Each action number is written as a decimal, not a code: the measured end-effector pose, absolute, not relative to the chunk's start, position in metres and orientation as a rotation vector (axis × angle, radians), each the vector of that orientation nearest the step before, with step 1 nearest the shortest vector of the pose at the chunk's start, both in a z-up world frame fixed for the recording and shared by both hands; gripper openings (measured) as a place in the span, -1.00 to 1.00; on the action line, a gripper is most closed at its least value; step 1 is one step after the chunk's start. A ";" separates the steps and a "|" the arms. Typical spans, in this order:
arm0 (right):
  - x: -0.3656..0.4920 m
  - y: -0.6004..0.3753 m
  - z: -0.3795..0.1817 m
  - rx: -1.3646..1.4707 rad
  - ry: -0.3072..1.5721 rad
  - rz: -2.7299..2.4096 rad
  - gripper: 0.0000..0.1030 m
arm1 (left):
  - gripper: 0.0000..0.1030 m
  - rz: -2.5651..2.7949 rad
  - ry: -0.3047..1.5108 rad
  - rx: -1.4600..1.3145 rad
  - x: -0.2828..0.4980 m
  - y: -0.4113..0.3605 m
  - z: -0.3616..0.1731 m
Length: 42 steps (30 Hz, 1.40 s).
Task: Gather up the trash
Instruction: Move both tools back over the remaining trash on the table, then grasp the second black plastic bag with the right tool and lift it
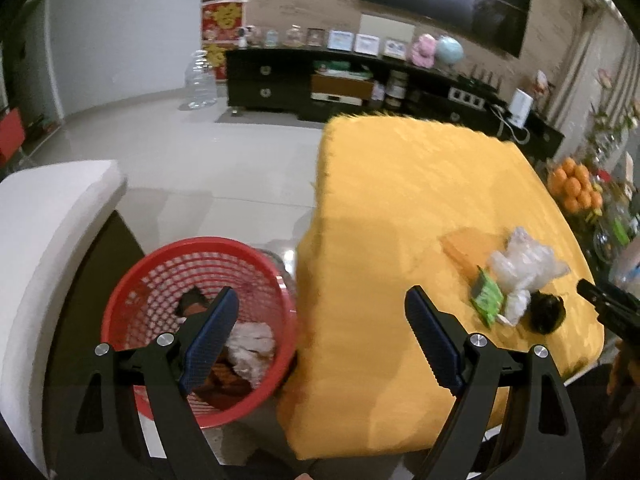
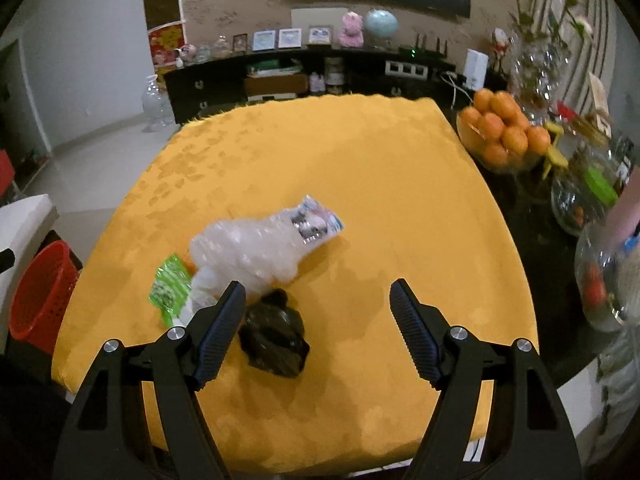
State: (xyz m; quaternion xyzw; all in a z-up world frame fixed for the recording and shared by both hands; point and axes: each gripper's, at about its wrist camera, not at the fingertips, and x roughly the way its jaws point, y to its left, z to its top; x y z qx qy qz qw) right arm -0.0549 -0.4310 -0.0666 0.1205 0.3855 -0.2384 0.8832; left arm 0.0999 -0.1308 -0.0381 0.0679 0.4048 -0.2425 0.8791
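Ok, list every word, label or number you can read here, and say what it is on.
No text here reads clearly.
Red poster: gold characters, too blurred to read.
Green wrapper: print too blurred.
Clear bag: printed pack inside, illegible.
Framed pictures on the cabinet: too small.

Right gripper (image 2: 318, 300) hovers with fingers spread above the yellow worktop (image 2: 400, 184). A black crumpled bag (image 2: 276, 336) lies just beside the left finger, touching clear plastic wrap (image 2: 256, 250) and near a green wrapper (image 2: 170, 288).
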 end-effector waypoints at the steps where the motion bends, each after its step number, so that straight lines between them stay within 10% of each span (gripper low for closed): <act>1: -0.053 -0.431 -0.067 0.254 0.806 -0.493 0.40 | 0.59 -0.517 0.847 0.153 0.098 -0.137 -0.040; 18: -0.020 -0.420 -0.116 0.274 0.907 -0.400 0.40 | 0.59 -0.582 0.892 0.218 0.081 -0.174 -0.057; 24: -0.013 -0.421 -0.123 0.261 0.947 -0.357 -0.15 | 0.59 -0.601 0.899 0.235 0.077 -0.189 -0.064; 42: -0.033 -0.444 -0.115 0.335 0.882 -0.407 -0.24 | 0.59 -0.792 0.886 0.464 0.069 -0.296 -0.100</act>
